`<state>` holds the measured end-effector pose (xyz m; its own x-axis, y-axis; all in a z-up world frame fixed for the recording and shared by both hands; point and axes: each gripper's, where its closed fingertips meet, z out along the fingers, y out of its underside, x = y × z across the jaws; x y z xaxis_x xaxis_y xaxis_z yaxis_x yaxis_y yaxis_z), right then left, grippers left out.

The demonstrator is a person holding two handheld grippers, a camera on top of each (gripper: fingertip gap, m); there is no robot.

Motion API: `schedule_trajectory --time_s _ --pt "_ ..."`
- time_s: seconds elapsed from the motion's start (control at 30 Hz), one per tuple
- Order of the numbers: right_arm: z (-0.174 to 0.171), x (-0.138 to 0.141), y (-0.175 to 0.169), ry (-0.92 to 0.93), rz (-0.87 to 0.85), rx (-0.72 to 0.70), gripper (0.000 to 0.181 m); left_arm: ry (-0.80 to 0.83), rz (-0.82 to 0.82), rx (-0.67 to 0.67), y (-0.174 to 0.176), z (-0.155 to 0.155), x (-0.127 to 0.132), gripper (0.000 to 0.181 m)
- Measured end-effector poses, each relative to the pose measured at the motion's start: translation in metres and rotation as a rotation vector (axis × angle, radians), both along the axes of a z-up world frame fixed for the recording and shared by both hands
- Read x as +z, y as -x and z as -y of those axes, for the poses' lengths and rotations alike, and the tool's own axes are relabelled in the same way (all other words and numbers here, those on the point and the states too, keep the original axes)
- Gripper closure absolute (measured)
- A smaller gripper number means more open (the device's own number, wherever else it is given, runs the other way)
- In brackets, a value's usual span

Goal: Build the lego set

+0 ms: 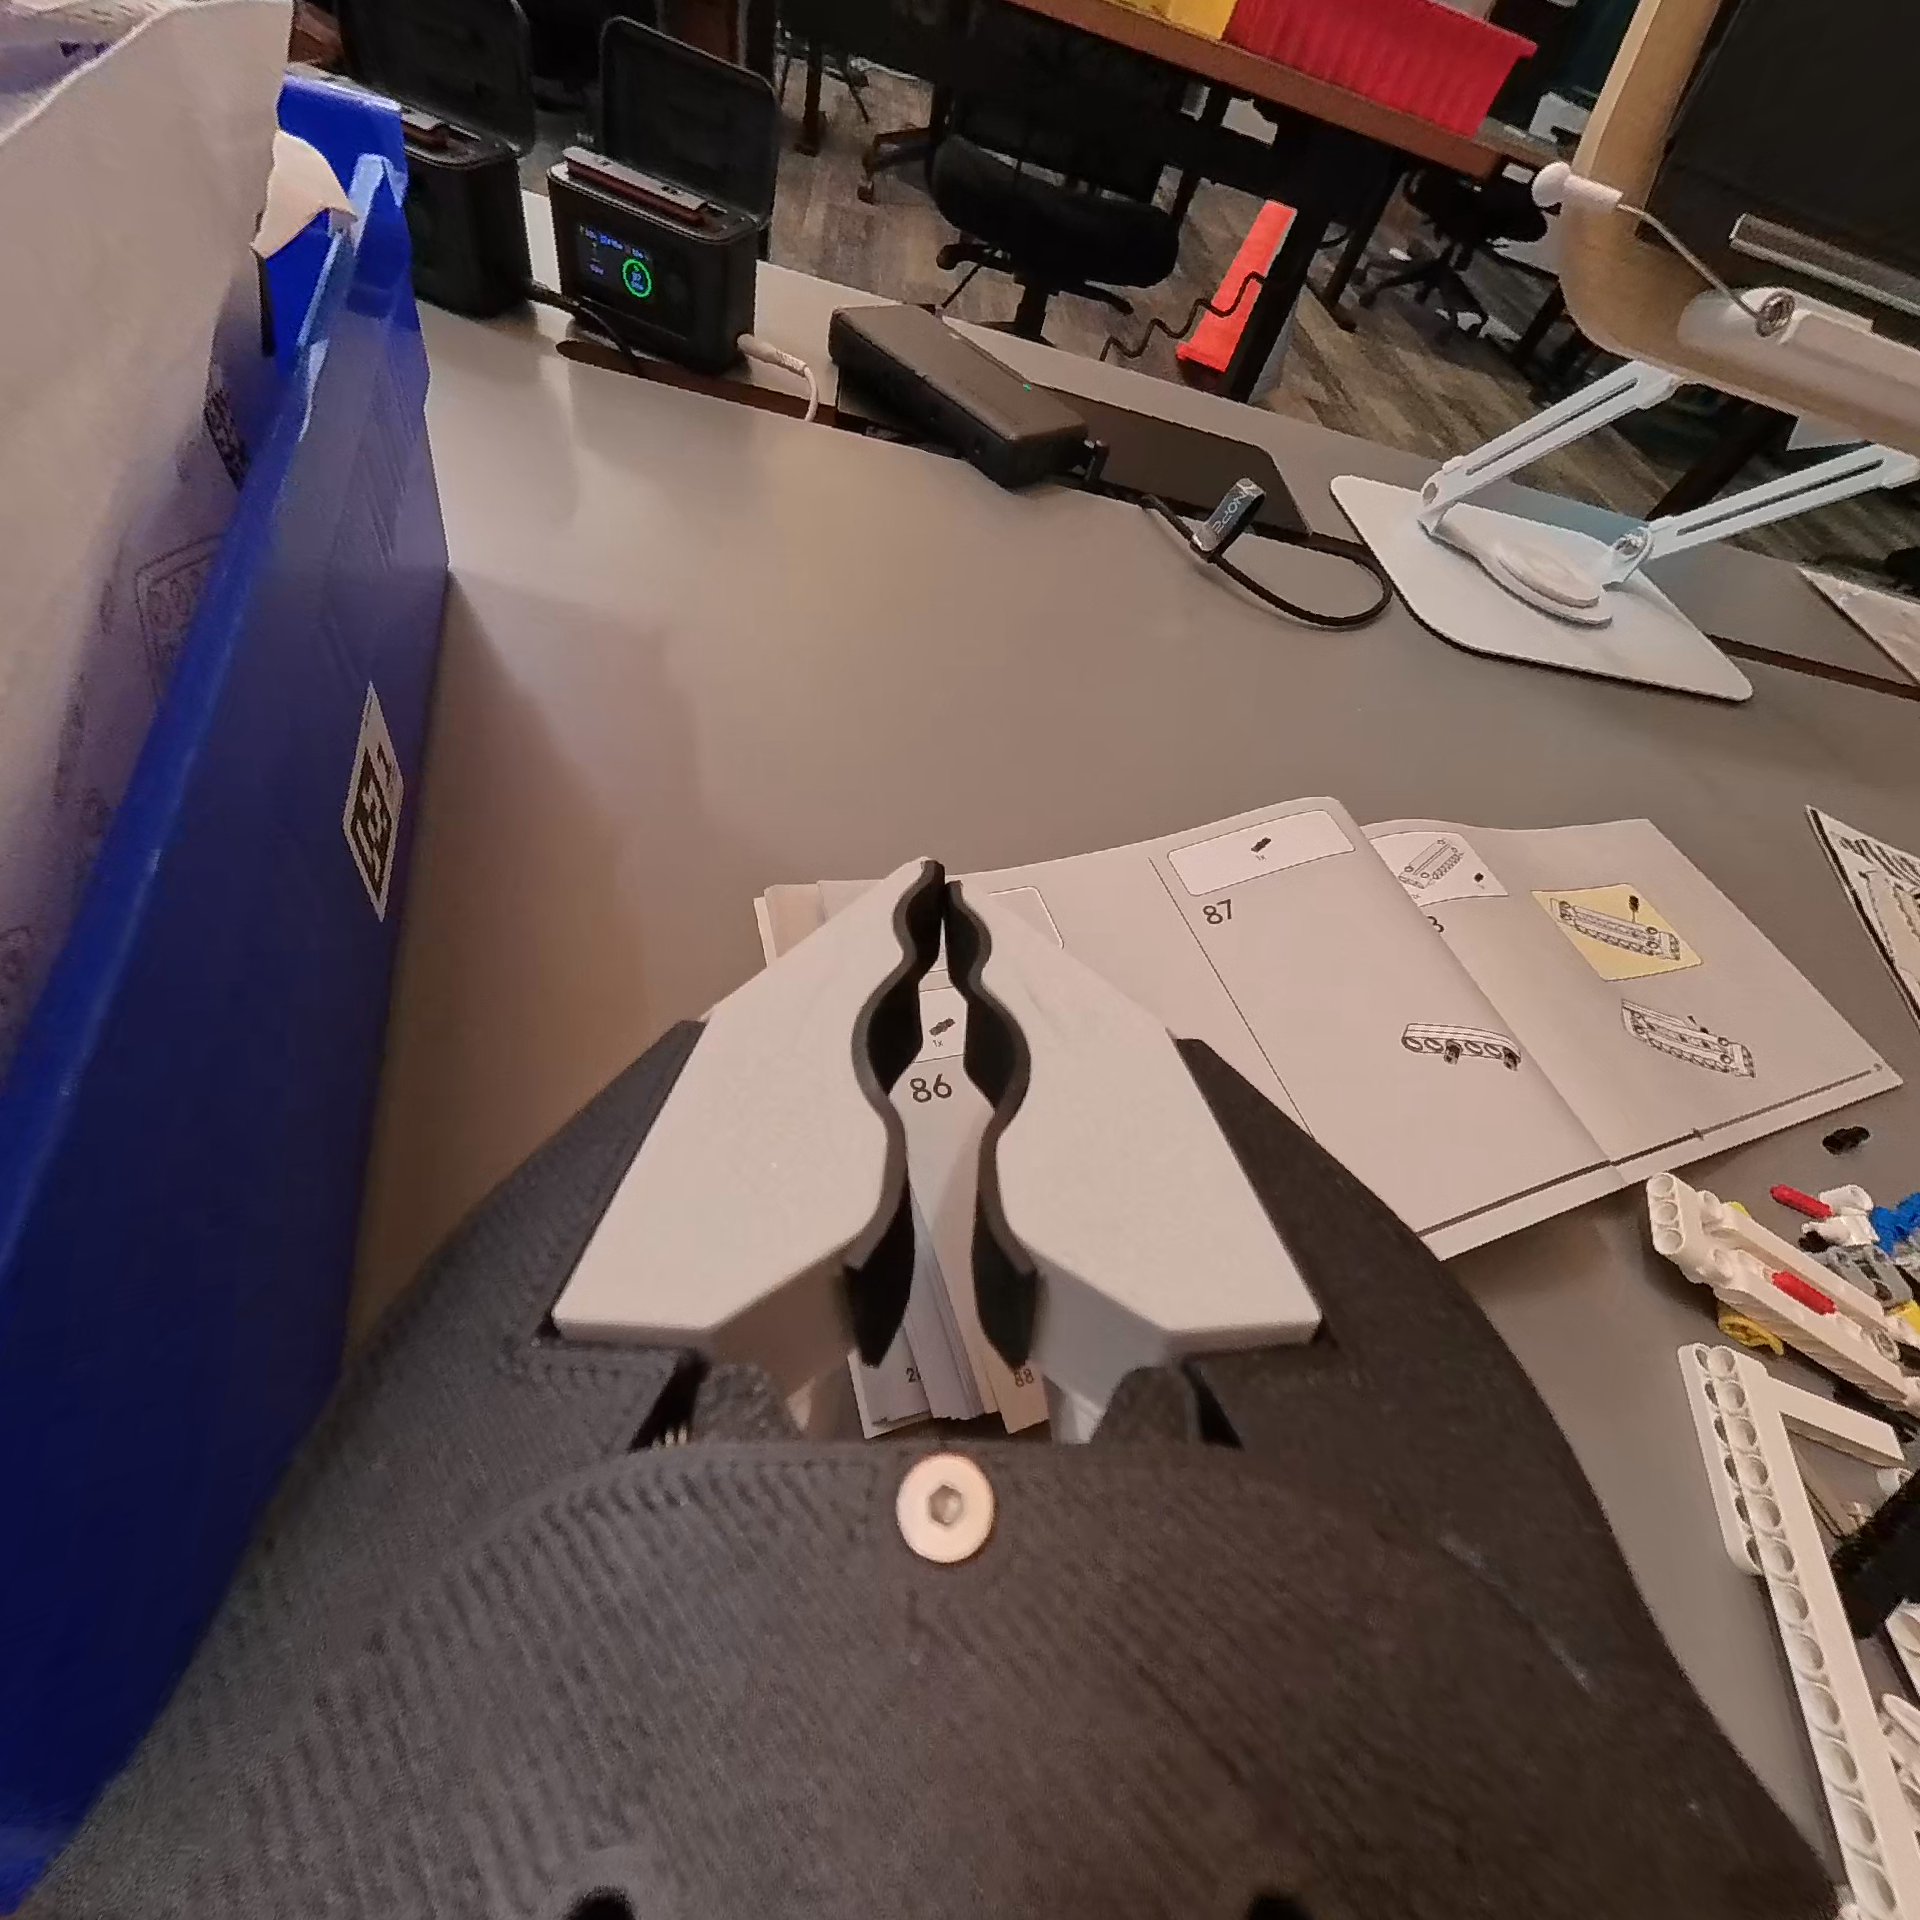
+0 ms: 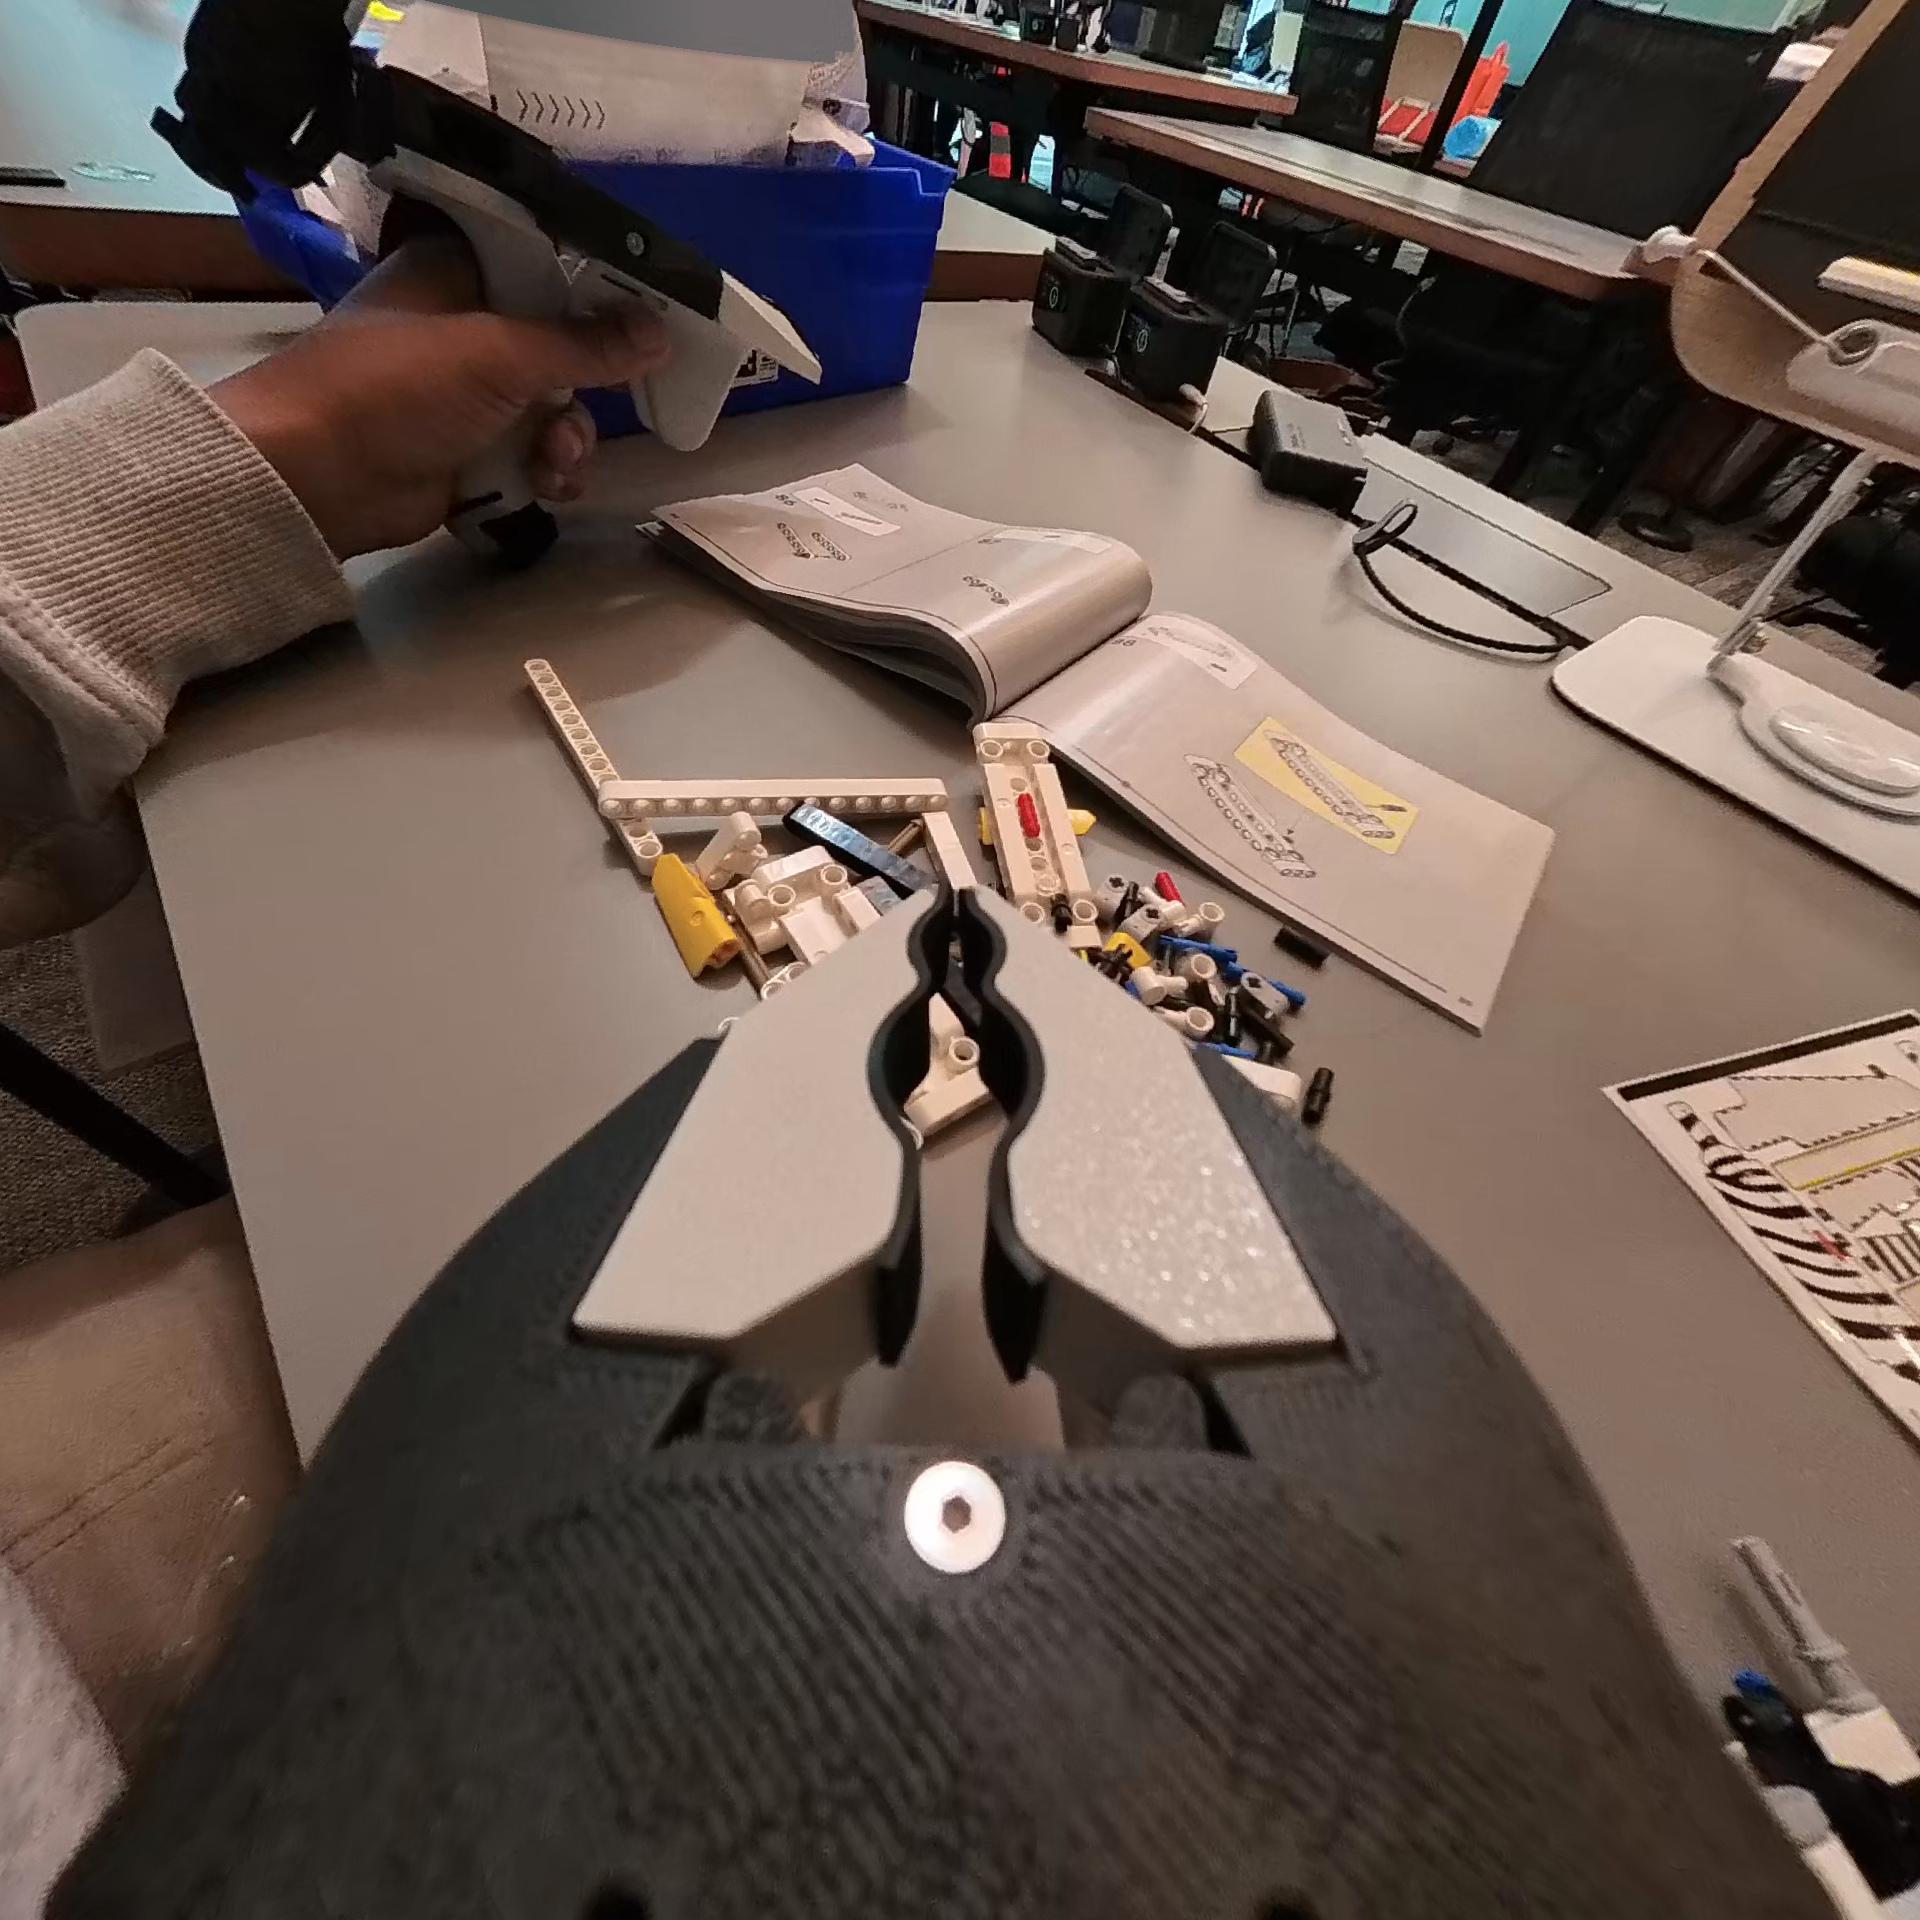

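The left gripper (image 1: 943, 883) hangs over the open instruction booklet (image 1: 1351, 997), fingertips pressed together with nothing between them. The right gripper (image 2: 954, 906) is likewise closed and empty above the pile of loose lego pieces (image 2: 935, 904) on the grey table (image 2: 416, 987). A blue bin (image 2: 831, 260) stands behind the booklet, a sticker sheet (image 2: 1797, 1174) to the right
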<state>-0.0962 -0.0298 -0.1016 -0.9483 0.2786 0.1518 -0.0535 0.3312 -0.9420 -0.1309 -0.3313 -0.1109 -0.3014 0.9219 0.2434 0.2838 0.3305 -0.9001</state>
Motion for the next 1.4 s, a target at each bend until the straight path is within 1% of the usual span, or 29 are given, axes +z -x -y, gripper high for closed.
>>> schedule_trajectory --time_s 0.4,0.77,1.07,1.2,1.3,1.33,1.4 --pt "-0.001 0.001 0.002 0.015 0.022 -0.004 0.181 -0.003 0.002 -0.003 0.0 0.0 0.0 0.181" --pt "-0.006 0.009 0.008 0.086 0.089 -0.011 0.181 -0.012 0.003 -0.006 0.001 -0.001 -0.001 0.181" --pt "-0.006 0.008 0.007 0.078 0.081 -0.011 0.181 -0.018 0.005 -0.009 0.001 -0.001 -0.002 0.181" --pt "-0.006 0.014 0.003 0.127 0.088 0.021 0.17 -0.027 0.004 -0.012 0.001 -0.001 -0.002 0.181" --pt "-0.01 0.021 0.0 0.179 0.102 0.031 0.167 -0.034 -0.001 -0.013 0.001 -0.001 -0.002 0.181" --pt "-0.011 0.02 -0.002 0.169 0.11 0.04 0.165 -0.037 -0.003 -0.014 0.001 -0.001 -0.002 0.181" --pt "-0.011 0.005 -0.008 0.07 0.143 0.062 0.161 -0.045 -0.008 -0.015 0.0 0.0 -0.001 0.181"
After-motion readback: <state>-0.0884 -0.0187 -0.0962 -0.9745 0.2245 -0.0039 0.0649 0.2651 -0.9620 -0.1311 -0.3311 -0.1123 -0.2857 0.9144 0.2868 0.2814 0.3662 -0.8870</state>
